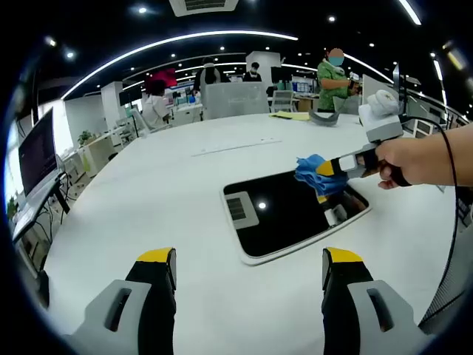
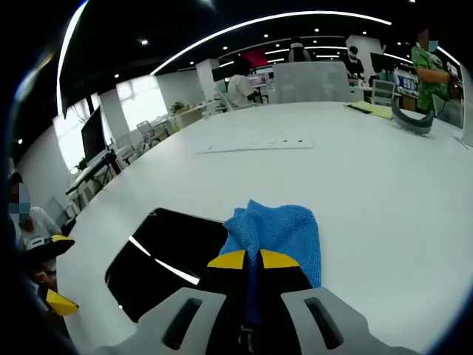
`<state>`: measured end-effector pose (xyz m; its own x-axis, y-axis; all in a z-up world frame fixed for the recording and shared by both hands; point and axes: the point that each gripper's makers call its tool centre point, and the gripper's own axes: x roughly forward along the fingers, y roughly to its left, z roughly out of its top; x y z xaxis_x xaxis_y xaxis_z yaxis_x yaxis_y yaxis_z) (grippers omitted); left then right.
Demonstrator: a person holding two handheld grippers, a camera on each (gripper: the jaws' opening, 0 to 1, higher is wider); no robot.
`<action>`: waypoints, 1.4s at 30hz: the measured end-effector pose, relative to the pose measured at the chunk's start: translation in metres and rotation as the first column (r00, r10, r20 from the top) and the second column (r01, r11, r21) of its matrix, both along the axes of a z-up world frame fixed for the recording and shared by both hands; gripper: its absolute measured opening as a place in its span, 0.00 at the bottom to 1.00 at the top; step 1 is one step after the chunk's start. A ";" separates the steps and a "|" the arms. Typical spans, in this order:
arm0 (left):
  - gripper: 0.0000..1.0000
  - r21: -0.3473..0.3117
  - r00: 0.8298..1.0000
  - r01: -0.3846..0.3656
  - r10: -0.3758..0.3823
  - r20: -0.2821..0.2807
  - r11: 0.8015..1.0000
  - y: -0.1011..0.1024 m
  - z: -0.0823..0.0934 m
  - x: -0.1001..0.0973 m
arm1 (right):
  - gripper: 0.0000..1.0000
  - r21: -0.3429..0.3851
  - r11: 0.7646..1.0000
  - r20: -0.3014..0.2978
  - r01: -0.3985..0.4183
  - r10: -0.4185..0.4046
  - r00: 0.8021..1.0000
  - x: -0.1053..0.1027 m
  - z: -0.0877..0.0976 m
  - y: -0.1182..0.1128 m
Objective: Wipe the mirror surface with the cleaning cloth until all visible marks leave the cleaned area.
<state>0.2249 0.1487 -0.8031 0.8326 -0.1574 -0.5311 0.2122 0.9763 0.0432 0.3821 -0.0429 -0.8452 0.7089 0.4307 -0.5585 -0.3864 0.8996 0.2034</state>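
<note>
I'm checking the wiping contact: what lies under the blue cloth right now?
The blue cloth, clamped in the right gripper, lies over one edge of the mirror and spills onto the white table. Any marks beneath the cloth are covered.

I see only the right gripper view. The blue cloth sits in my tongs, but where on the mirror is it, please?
Observer: In the left gripper view the cloth lies on the corner of the mirror farthest from that camera.
Operator: Does a hand show?
Observer: Yes, a hand grips the right tongs from the right of the left gripper view.
Operator: What do the left tongs do?
Observer: The left tongs are open above the white table, short of the mirror's near edge, holding nothing.
</note>
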 end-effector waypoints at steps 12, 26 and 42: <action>0.81 -0.007 1.000 -0.013 0.013 0.002 1.000 0.003 0.000 0.000 | 0.01 -0.001 0.999 -0.006 -0.054 0.054 0.999 0.001 0.001 0.034; 0.81 -0.009 1.000 -0.019 0.019 0.003 1.000 0.004 -0.001 0.002 | 0.01 -0.005 0.996 -0.008 -0.091 0.091 0.996 0.003 0.001 0.049; 0.81 -0.011 1.000 -0.009 0.009 0.003 1.000 0.001 -0.003 0.006 | 0.01 0.003 0.993 -0.009 -0.122 0.122 0.993 -0.015 0.001 0.054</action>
<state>0.2310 0.1498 -0.8058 0.8357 -0.1553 -0.5268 0.2029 0.9786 0.0335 0.3676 0.0113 -0.8442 0.6459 0.5147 -0.5639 -0.4911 0.8456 0.2093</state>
